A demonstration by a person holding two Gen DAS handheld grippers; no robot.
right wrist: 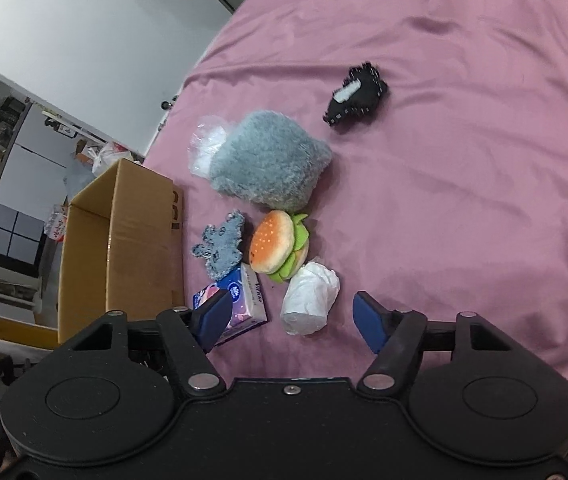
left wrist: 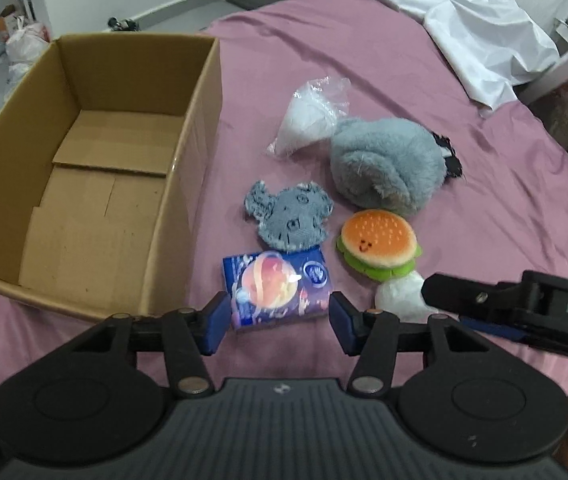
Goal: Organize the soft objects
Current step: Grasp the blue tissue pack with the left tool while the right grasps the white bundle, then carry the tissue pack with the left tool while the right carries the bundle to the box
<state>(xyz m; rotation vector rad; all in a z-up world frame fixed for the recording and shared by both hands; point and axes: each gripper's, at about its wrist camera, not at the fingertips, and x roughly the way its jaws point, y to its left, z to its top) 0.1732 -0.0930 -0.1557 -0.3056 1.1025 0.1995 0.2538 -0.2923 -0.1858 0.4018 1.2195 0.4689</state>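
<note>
An open, empty cardboard box (left wrist: 84, 168) sits on the purple bed at the left; it also shows in the right wrist view (right wrist: 124, 248). Beside it lie a blue tissue pack (left wrist: 276, 288) (right wrist: 240, 304), a grey knitted patch (left wrist: 287, 216) (right wrist: 220, 248), a burger plush (left wrist: 379, 244) (right wrist: 280, 246), a grey furry plush (left wrist: 387, 164) (right wrist: 268, 164), a clear bag of white filling (left wrist: 311, 116) (right wrist: 206, 144), a white wad (left wrist: 401, 296) (right wrist: 309, 300) and a black item (right wrist: 357, 96). My left gripper (left wrist: 278, 322) is open, straddling the tissue pack's near end. My right gripper (right wrist: 291, 320) is open, just short of the white wad.
A white sheet (left wrist: 467, 28) lies crumpled at the bed's far right. Bags and clutter (left wrist: 24, 44) sit on the floor beyond the box. Shelving (right wrist: 0, 140) stands at the left in the right wrist view. Bare purple sheet (right wrist: 463, 200) spreads to the right of the objects.
</note>
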